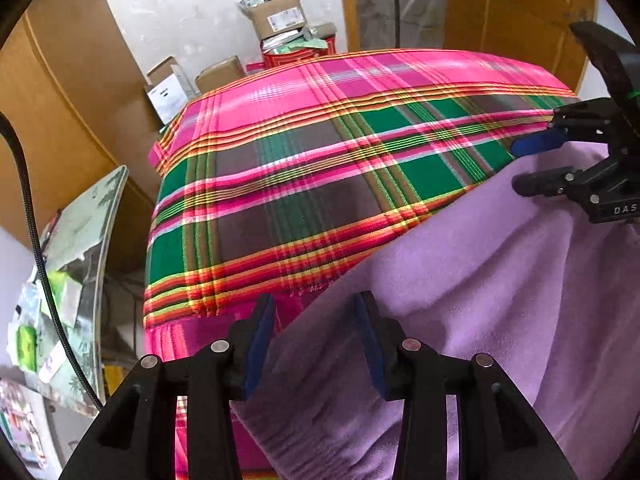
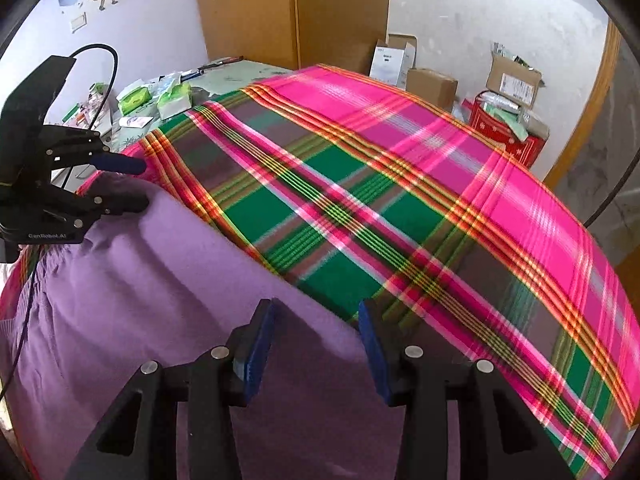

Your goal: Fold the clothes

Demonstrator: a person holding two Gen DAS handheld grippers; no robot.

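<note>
- A purple garment [image 1: 500,300] lies spread on a pink-and-green plaid cloth [image 1: 304,160] covering the table.
- The left gripper [image 1: 316,344] hovers over the garment's edge, jaws apart, gripping nothing.
- The right gripper [image 2: 316,344], also spread and empty, hangs above the garment's opposite edge.
- Cardboard boxes [image 2: 432,84] stand by the far wall.

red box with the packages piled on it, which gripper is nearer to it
Right. The right gripper sits open over the purple garment's edge on the side toward the red box; the left gripper is open at the opposite end, by the cluttered side table.
</note>
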